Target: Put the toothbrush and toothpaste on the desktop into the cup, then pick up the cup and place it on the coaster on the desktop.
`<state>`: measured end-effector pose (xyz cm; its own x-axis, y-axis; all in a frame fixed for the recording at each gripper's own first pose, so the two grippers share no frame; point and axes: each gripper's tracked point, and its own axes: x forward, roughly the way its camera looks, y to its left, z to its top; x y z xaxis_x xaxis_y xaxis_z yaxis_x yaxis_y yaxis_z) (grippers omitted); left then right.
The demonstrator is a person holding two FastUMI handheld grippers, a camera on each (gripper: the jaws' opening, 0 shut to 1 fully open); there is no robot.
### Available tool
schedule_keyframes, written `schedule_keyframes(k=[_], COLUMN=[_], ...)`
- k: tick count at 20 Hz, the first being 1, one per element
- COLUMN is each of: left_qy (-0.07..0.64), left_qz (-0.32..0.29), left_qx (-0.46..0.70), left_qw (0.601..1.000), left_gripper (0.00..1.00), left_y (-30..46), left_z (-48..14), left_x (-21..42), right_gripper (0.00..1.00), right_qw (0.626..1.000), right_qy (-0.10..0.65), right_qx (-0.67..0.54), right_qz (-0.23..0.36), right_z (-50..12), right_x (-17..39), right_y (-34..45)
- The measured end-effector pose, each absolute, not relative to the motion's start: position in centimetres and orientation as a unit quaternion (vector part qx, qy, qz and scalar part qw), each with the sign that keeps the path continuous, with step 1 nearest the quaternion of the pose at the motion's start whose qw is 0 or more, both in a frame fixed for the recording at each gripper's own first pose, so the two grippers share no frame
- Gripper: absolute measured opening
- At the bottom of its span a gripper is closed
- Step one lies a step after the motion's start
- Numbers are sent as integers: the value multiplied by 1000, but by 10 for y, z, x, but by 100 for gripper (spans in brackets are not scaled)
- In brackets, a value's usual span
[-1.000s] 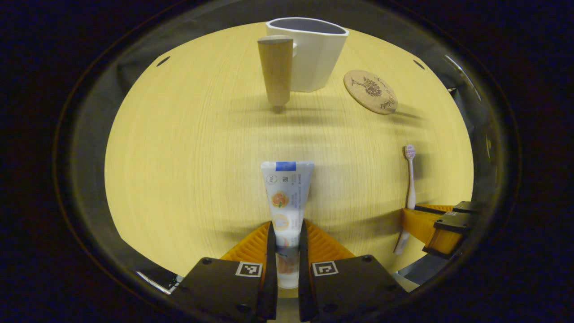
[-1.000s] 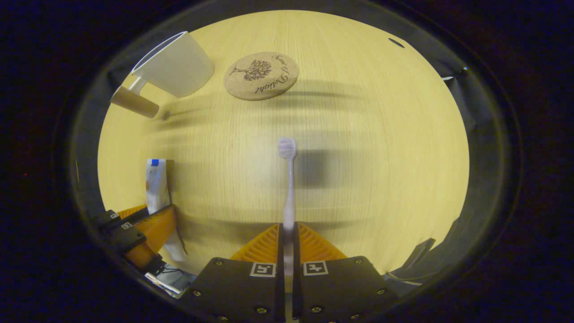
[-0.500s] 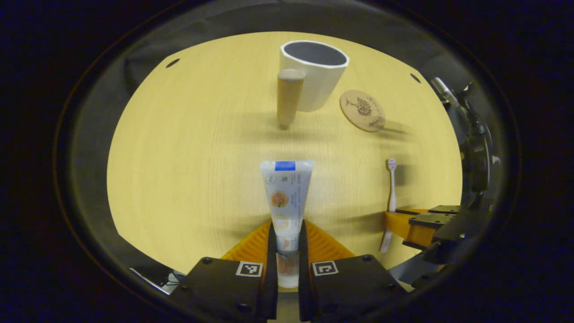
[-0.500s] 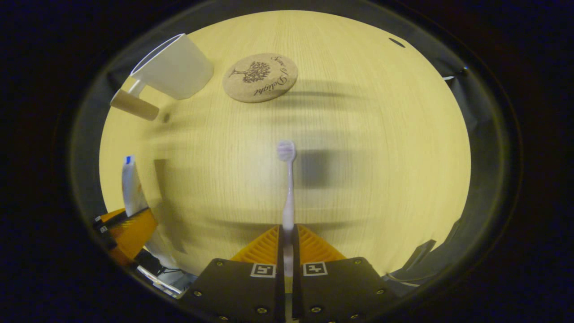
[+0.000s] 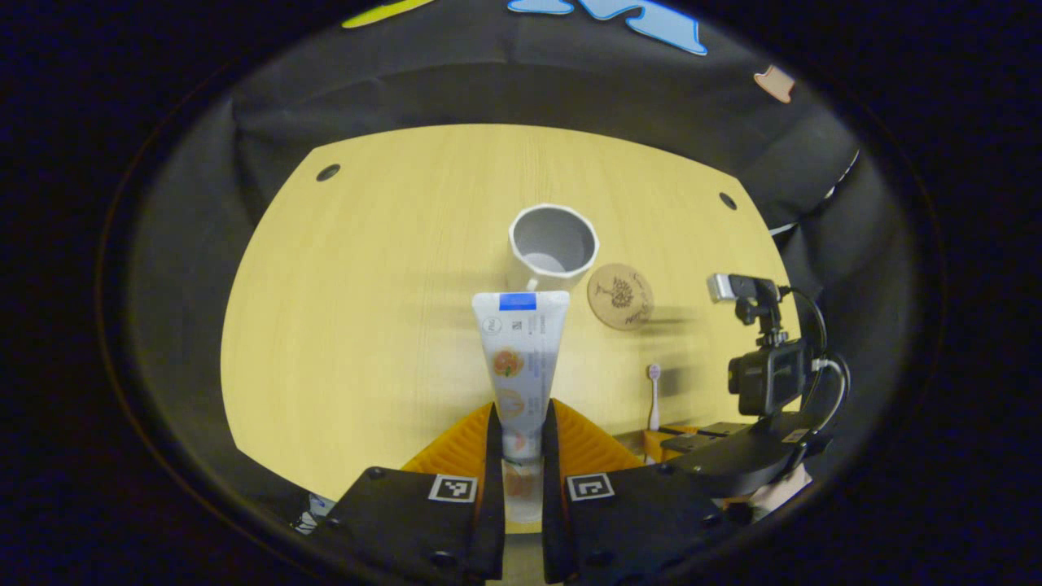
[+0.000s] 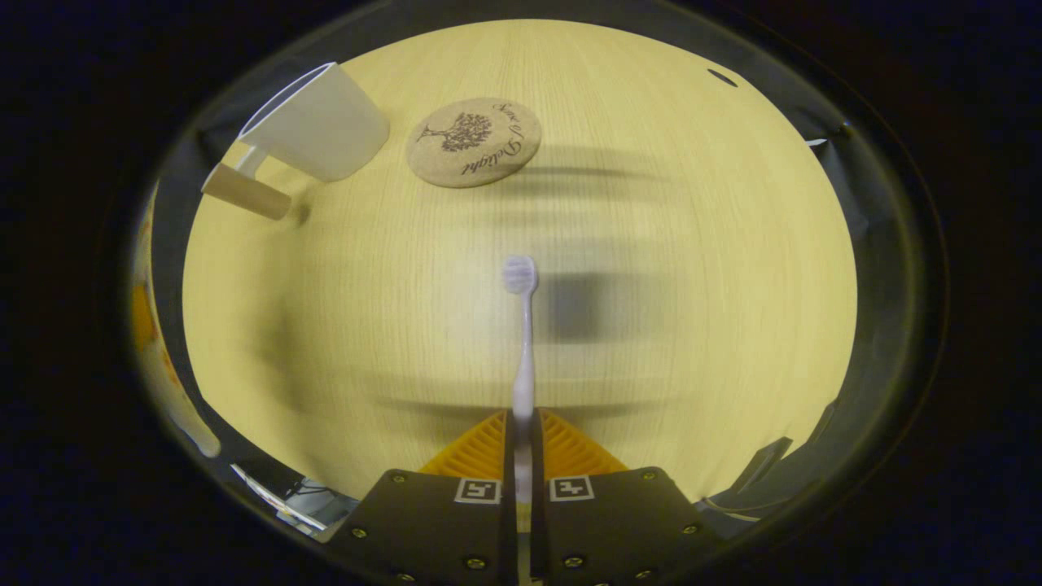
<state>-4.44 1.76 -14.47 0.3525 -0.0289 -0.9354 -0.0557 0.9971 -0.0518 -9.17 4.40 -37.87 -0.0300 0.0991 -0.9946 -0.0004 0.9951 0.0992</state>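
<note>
Holding the toothpaste [image 5: 519, 358] in my left tool [image 5: 518, 443], I see both fingers pressed on its lower end, the tube pointing away from me with its flat blue-edged end farthest off. It hangs high above the worktop [image 5: 366, 325]. Just past the tube's far end stands the white cup [image 5: 553, 244], open mouth up, with the round cork coaster [image 5: 620, 295] close on its right, both resting on the worktop.

My right tool [image 6: 523, 443] is clamped on the toothbrush [image 6: 523, 342], fingers together on the handle, bristle head pointing away and lifted clear of the worktop [image 6: 692, 244], its shadow lying just to the right. Far left in the right gripper view sits the cup [image 6: 317, 122] with its wooden handle [image 6: 244, 191] sticking out towards me, the coaster [image 6: 474, 142] just right of it. From the left gripper view, the right tool [image 5: 676, 435] shows low at right, the brush [image 5: 653, 395] rising from it.
</note>
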Motion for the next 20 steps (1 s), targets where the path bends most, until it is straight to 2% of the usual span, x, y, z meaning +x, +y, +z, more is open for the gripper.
schedule_keyframes(k=[10, 15, 20], left_qy=[458, 420, 398], left_qz=[-19, -54, -53], left_qx=[-12, -3, -11], left_qw=[889, 906, 916], left_gripper=[26, 26, 26], left_y=[4, -14, -13], left_z=[-116, -131, -151], left_x=[115, 148, 160], right_gripper=[7, 7, 7], right_qw=[702, 704, 705], right_qy=[710, 709, 707], right_qx=[41, 40, 40], right_qz=[25, 24, 24], right_z=[-380, -380, -379], right_x=[-92, -93, -92], right_y=[44, 44, 44])
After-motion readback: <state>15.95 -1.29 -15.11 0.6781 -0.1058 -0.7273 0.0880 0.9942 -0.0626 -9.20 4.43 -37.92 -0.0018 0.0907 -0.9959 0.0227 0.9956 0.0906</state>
